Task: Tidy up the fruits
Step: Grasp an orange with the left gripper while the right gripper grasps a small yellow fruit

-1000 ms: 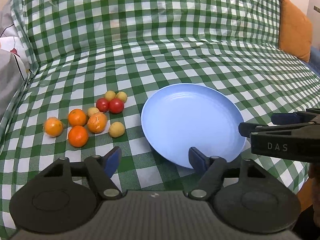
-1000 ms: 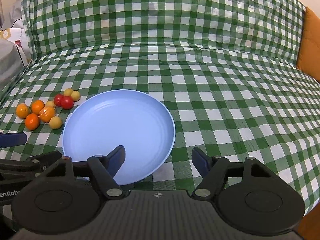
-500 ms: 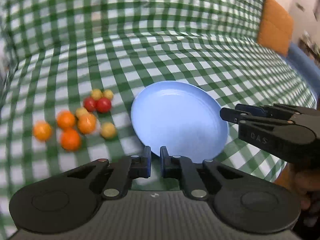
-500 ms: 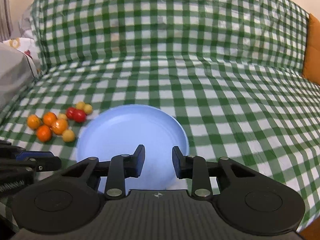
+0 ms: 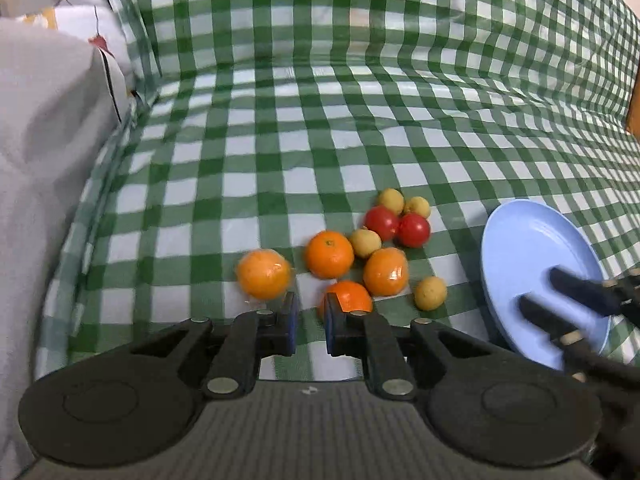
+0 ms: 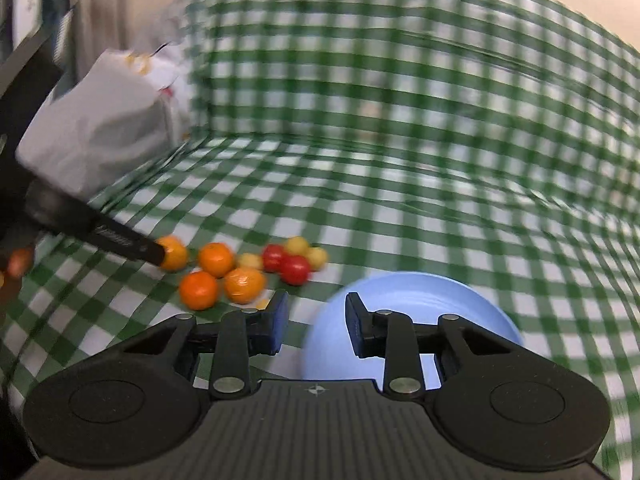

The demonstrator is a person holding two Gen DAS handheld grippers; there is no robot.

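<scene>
A green-and-white checked cloth covers a sofa-like seat and its backrest, filling most of both views. A grey-white bundle of fabric lies at the left edge in the left wrist view; in the right wrist view it shows upper left.

Light blue plate, empty, at the right edge of the left wrist view, lower centre-right in the right wrist view, partly behind the right gripper's finger.

Left gripper, bottom centre of its own view: jaws drawn in to a narrow slit, nothing between them, just in front of the fruit. Right gripper, bottom centre of its view: jaws have just been closing, now partly closed w/ a gap, nothing held. Its two dark fingers also show blurred over the plate, lower right in the left wrist view.

Fruit lies in a loose cluster on the cloth, left of the plate and apart from it. Four oranges at centre, one partly hidden by the left gripper's right finger. Two red tomatoes touching each other, upper right of the oranges. Four small yellow fruits: two behind the tomatoes, one btw the oranges, one nearest the plate.

Right wrist view is motion-blurred.
</scene>
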